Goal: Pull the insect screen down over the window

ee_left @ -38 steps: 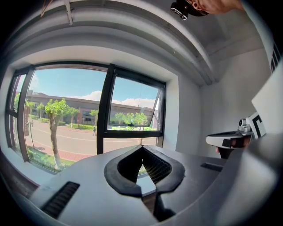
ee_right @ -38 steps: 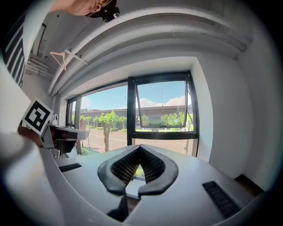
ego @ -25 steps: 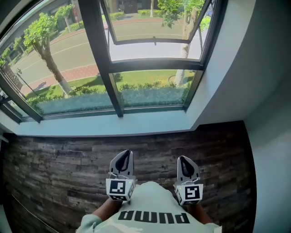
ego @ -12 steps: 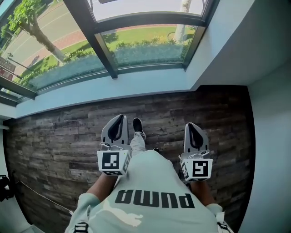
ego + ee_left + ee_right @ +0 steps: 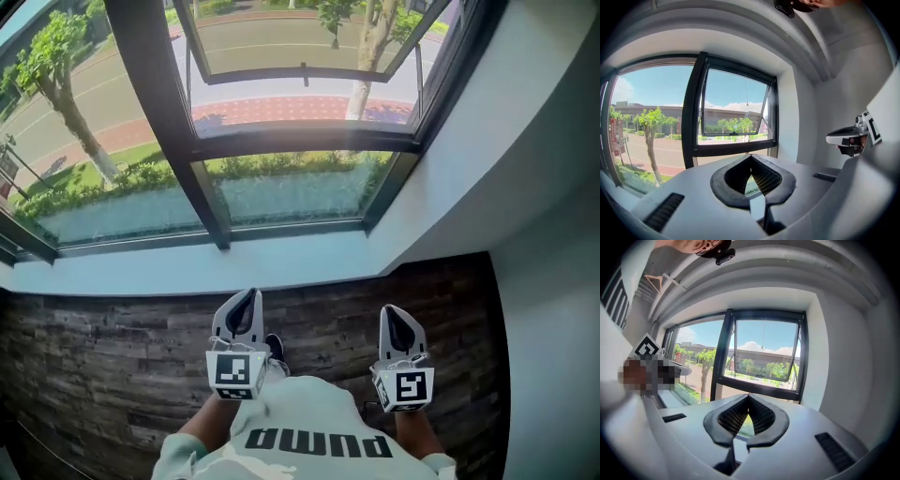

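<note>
Left gripper (image 5: 246, 302): I hold it low in front of my body, jaws pressed together with nothing between them, pointing toward the window.
Right gripper (image 5: 395, 317): level with the left one and beside it, jaws likewise closed and empty.
Window (image 5: 302, 141): dark-framed, straight ahead of both grippers and well apart from them. Its upper sash (image 5: 300, 42) tilts outward.
Insect screen: I cannot make it out over the glass.
Cord (image 5: 763, 336): a thin line hangs from the top of the frame, in the middle of the upper sash.
Sill (image 5: 187, 267): a pale ledge under the glass.
Floor (image 5: 112, 356): dark wood planks between me and the sill.
</note>
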Tool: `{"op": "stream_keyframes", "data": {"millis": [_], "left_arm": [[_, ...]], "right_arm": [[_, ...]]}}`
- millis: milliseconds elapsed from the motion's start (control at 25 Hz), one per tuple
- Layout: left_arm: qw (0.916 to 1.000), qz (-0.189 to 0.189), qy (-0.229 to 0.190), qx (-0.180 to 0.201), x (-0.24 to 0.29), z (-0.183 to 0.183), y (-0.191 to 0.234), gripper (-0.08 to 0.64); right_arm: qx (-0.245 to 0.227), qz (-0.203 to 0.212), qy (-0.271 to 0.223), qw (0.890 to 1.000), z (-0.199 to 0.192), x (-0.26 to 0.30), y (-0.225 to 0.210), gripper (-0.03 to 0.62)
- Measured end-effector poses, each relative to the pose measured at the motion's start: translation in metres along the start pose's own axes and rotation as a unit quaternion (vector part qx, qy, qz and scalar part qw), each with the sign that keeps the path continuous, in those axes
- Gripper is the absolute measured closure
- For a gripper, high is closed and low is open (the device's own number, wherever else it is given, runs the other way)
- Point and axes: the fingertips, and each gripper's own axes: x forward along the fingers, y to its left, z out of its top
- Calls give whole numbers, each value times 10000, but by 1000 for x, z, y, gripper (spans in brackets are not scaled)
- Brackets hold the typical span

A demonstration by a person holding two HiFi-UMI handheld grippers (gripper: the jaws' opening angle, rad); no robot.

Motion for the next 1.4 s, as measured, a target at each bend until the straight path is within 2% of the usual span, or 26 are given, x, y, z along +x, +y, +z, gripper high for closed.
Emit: {"op": "stream_keyframes", "data": {"millis": [240,360,400,480,560,720,800,880,1040,1120,1200,1240,1400], "left_arm": [[9986,-326,-225,348,70,64,66,545],[9948,-445,-369,839,99,107,97,538],[9929,-445,-387,1031,110,123,107,516],[9891,-410,-400,1359,128,148,125,464],[9844,-343,-428,1673,143,168,136,446],[9723,-34,-452,2293,178,210,162,388],[9647,157,-528,2577,193,245,172,374],[9551,366,-590,2881,206,285,178,362],[9312,840,-546,3505,239,356,195,311],[9111,1141,-478,3931,256,385,201,278],[8835,1493,-336,4427,272,413,206,229],[8733,1603,-265,4594,279,427,208,211],[8536,1873,-265,4854,300,495,210,175]], "right_arm": [[-532,98,-169,9984,56,96,-3,586],[-1065,16,-261,9940,101,142,-18,586],[-1239,-5,-299,9918,118,157,-25,586],[-1624,-24,-376,9860,148,183,-39,584],[-2018,-56,-525,9780,172,205,-54,584],[-2539,-173,-932,9626,230,250,-87,581],[-2818,-306,-1087,9528,265,271,-109,540],[-3172,-434,-1316,9382,306,292,-134,502],[-3667,-770,-1811,9093,384,331,-179,476],[-3929,-1053,-1966,8921,419,344,-202,472],[-4192,-1308,-2071,8742,453,355,-221,468],[-4332,-1409,-2123,8645,469,361,-229,466],[-4836,-1573,-2241,8314,523,384,-252,441]]}}
